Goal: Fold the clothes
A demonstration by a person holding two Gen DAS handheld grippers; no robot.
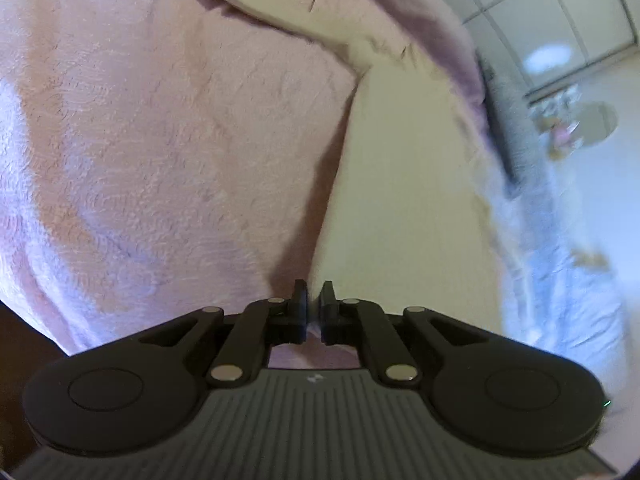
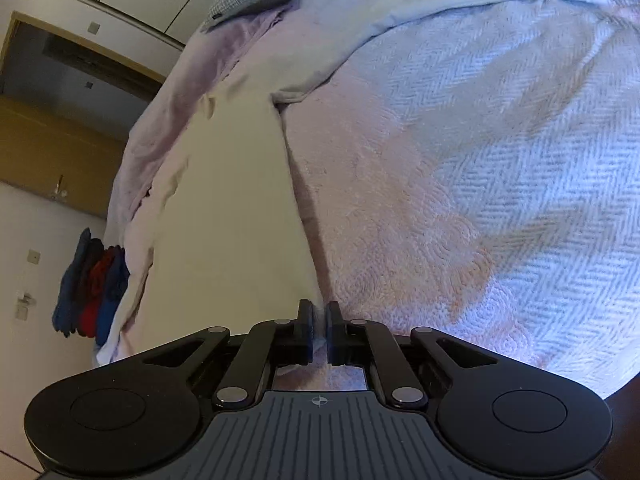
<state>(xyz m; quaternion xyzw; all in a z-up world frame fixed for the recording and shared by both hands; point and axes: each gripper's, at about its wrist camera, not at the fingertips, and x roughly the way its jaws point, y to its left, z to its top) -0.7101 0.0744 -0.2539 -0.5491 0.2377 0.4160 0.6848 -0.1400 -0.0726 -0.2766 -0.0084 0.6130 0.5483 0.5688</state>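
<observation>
Both your left tool [image 1: 314, 294] and right tool [image 2: 319, 314] pinch the cream garment's [image 2: 228, 200] edge thinly; pull unevenly and it could slip free onto the bed [image 2: 500, 140].

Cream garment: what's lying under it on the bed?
The cream garment lies on a pink textured blanket, which shows on both sides of it. Anything directly beneath the garment is covered and cannot be seen.
</observation>
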